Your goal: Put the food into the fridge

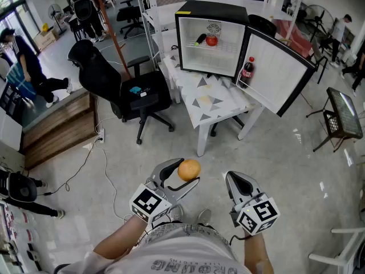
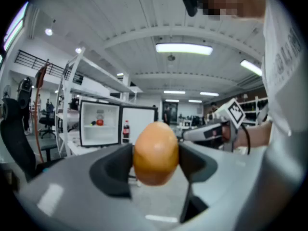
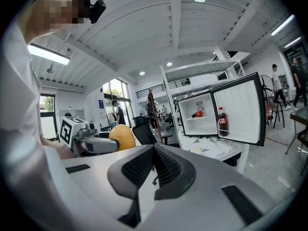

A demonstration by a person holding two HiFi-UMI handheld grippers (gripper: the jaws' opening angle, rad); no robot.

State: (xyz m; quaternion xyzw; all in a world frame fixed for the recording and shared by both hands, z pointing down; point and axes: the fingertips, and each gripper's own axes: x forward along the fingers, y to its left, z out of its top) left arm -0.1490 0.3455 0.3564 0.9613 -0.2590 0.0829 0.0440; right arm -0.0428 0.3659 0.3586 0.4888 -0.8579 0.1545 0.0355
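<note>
An orange (image 1: 189, 169) (image 2: 155, 152) (image 3: 121, 137) sits clamped between the jaws of my left gripper (image 1: 183, 178) (image 2: 156, 163), held in the air in front of the person's body. My right gripper (image 1: 235, 182) (image 3: 153, 170) is beside it on the right, jaws pressed together with nothing between them. Ahead, a small black fridge (image 1: 210, 34) (image 2: 98, 124) (image 3: 198, 114) stands on a white table (image 1: 212, 100) with its door (image 1: 280, 71) swung open to the right. A red tomato (image 1: 211, 40) and a dark item lie on its shelf. A cola bottle (image 1: 246, 72) (image 3: 222, 121) stands in the door rack.
A black office chair (image 1: 122, 87) stands left of the table. A wooden platform (image 1: 57, 127) and cables lie on the floor at the left. A wire stand (image 1: 342, 119) is at the right. People stand at the far left and far right.
</note>
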